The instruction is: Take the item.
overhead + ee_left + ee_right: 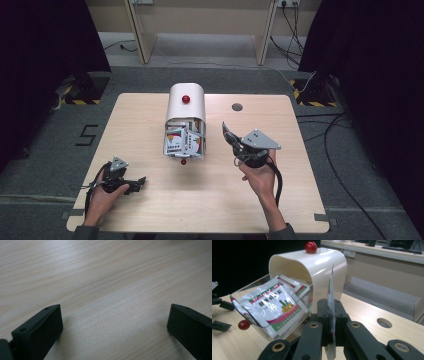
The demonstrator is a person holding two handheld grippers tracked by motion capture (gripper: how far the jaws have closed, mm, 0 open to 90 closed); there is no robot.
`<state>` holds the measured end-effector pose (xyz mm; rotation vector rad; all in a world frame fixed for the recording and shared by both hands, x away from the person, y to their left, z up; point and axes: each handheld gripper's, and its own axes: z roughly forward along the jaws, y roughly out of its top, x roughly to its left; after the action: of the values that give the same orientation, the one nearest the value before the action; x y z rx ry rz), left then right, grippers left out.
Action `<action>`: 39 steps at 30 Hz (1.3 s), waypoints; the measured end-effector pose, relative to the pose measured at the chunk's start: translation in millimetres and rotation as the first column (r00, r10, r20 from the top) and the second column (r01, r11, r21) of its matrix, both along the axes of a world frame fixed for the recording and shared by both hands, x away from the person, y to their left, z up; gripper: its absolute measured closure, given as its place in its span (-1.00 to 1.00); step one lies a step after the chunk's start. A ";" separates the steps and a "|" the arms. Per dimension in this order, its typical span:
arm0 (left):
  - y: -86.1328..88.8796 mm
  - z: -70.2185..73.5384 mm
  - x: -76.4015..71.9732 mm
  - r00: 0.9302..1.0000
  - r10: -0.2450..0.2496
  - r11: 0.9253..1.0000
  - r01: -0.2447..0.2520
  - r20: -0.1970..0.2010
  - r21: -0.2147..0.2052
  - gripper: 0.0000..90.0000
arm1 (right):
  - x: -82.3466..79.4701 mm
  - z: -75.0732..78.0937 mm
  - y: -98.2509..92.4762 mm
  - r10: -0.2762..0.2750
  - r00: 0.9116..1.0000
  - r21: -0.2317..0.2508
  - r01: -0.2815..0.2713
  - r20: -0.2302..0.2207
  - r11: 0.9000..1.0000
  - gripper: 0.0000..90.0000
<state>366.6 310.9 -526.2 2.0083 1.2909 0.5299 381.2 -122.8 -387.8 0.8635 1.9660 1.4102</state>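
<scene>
Sachet (pixel 331 302) pinched upright between right tongs (pixel 331 315), beside bread-bin dispenser (pixel 312 272)

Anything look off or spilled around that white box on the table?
Somewhat. The white arched box with the red knob has its clear front flap hanging open, and printed foil sachets lean out onto it, slumped but not on the table. The right tongs pinch one sachet edge-on.
</scene>
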 end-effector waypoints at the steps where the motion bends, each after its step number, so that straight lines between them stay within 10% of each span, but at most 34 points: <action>1: 0.0 0.0 0.0 1.000 0.000 1.000 0.000 0.000 0.000 -1.00 | 0.0 -1.8 -1.2 -0.002 1.000 0.000 0.002 -0.002 1.000 0.95; 39: 0.0 0.0 0.0 1.000 0.000 1.000 0.000 0.000 0.000 -1.00 | 9.7 -46.4 -21.6 -0.050 0.996 -0.001 0.050 -0.075 0.999 0.95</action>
<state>366.6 310.9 -526.2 2.0083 1.2908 0.5294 390.9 -144.3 -434.2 0.9722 1.9848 1.3690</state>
